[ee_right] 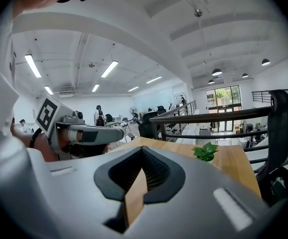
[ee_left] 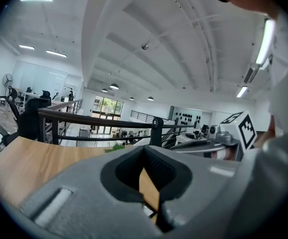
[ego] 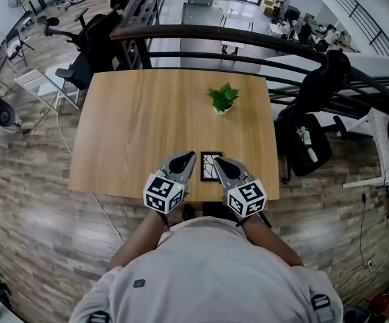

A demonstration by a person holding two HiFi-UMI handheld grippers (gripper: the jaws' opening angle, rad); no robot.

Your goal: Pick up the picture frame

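Jaws clenched and empty on both the left gripper (ego: 189,156) and the right gripper (ego: 219,161), presumably because no grasp has begun. Between their tips, the small black rectangular picture frame (ego: 208,163) lies flat on the light wooden table (ego: 134,126).

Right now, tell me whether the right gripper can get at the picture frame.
Probably yes. The right gripper hovers right beside the picture frame, which lies flat near the front edge of the table, with nothing between them. Its jaws are shut, so they must open first.
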